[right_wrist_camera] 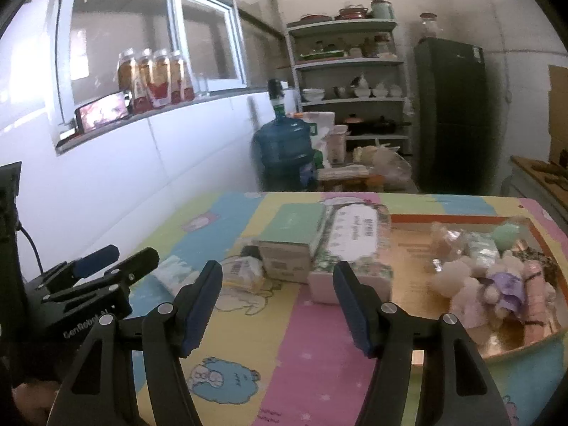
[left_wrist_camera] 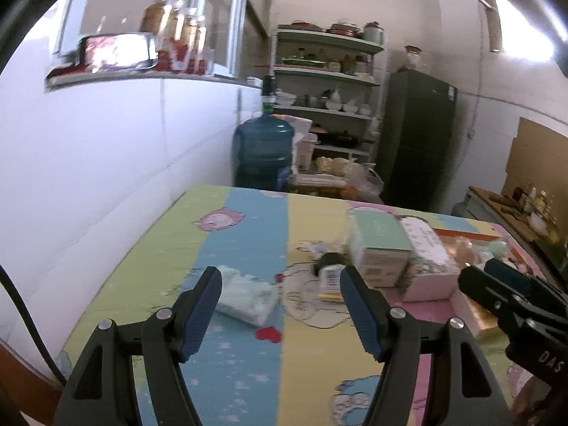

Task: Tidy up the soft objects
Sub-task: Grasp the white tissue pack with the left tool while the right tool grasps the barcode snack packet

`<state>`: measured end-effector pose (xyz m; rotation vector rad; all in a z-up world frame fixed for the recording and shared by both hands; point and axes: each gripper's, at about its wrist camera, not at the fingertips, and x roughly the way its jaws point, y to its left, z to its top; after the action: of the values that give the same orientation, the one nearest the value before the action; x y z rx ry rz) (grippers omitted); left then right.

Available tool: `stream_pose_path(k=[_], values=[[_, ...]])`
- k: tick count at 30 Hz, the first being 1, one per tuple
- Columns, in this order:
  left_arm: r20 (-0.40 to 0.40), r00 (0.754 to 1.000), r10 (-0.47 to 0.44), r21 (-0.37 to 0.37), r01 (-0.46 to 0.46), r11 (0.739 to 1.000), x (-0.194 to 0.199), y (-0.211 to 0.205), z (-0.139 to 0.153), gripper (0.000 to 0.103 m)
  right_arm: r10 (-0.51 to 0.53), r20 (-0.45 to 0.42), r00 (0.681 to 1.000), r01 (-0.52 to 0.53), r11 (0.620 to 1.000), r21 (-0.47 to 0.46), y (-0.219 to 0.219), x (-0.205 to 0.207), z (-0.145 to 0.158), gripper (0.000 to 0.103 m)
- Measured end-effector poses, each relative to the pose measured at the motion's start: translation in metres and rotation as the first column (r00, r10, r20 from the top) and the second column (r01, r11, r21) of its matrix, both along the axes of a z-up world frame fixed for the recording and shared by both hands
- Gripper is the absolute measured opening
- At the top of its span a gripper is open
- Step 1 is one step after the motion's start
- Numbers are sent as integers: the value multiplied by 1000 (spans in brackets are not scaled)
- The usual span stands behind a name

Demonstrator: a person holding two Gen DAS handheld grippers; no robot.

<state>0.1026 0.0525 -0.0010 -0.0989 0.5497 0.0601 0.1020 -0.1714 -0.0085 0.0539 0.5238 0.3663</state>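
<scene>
My left gripper (left_wrist_camera: 279,277) is open above the colourful table mat (left_wrist_camera: 248,234), with nothing between its fingers. A white tissue pack (left_wrist_camera: 246,298) lies on the mat just beyond its left finger. Further right are a small labelled packet (left_wrist_camera: 330,277), a green box (left_wrist_camera: 381,245) and a floral wipes pack (left_wrist_camera: 429,262). My right gripper (right_wrist_camera: 277,273) is also open and empty, close in front of the floral wipes pack (right_wrist_camera: 351,245) and the green box (right_wrist_camera: 294,238). Several plush toys (right_wrist_camera: 497,280) lie in an orange tray (right_wrist_camera: 461,218) at the right. The two grippers hover side by side.
A white wall runs along the table's left side, with jars on a window sill (right_wrist_camera: 156,81). Behind the table stand a blue water jug (right_wrist_camera: 284,149), a shelf of dishes (right_wrist_camera: 351,71) and a dark fridge (right_wrist_camera: 451,113). A counter (left_wrist_camera: 514,209) is at the far right.
</scene>
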Motion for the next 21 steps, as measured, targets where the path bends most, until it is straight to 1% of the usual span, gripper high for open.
stream_pose_path(k=[9,13,16,19,21], values=[[-26,997,75,-47,-76,996,4,50,-14,69,48,-60,997,-49,999,-8,35,23,-19,67],[-43,995,93,-66,-96,993,9,68,-21,69,66,-109,992,-68,998,-10,54,45,-33,67],[-56,993,102,-78,-107,991,14,78,-28,69,73,-141,987,-78,997,-30,69,64,-42,67],[-69,992,106,-93,-112,989,19,88,-34,69,100,-175,979,-106,994,-23,82,81,-46,67],[-76,991,106,-98,-113,989,22,92,-37,69,108,-180,978,-114,993,-27,91,90,-47,67]])
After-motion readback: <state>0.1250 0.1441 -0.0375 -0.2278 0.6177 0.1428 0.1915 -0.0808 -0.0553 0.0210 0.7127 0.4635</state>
